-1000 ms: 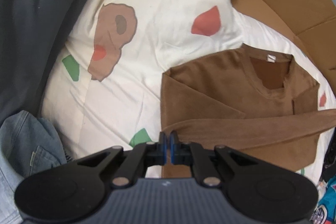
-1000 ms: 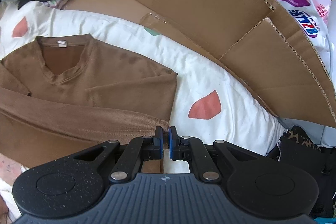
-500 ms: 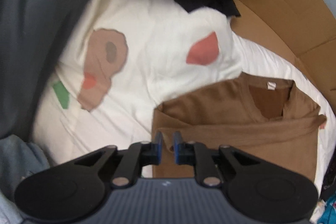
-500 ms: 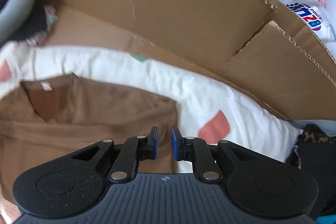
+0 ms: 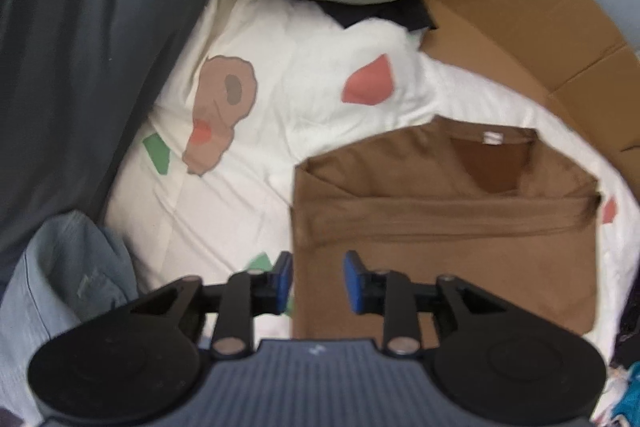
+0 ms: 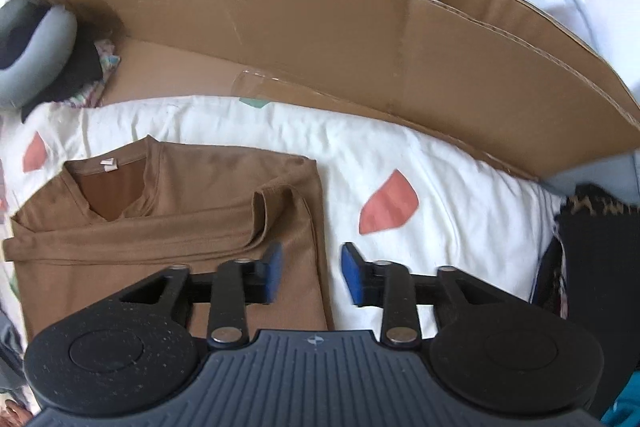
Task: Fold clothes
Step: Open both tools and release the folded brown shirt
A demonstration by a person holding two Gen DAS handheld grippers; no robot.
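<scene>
The brown shirt (image 5: 440, 227) lies flat on the white patterned quilt (image 5: 300, 99), collar at the far side toward the cardboard box (image 6: 320, 27), both long sleeves already laid across the chest in a band. From where I stand it is a tidy rectangle, with one cuff (image 6: 276, 203) curling up a little near its right edge.

Both tools are letting go. The left gripper (image 5: 318, 279) has just been opening; its blue pads stand partly apart over the shirt's left edge with nothing pinched between them. The right gripper (image 6: 310, 277) has likewise just been opening, its jaws straddling the right edge above the cloth and holding nothing.

The step in hand looks like the release after the sleeve fold, ahead of bringing the hem up toward the collar. To do that well I would let the pads clear the fabric fully before moving, so no layer drags. Then I would take the two near corners level with each other, catch all layers at once, and carry them far together so the sleeve band stays put. That loose cuff may want flattening first.
</scene>
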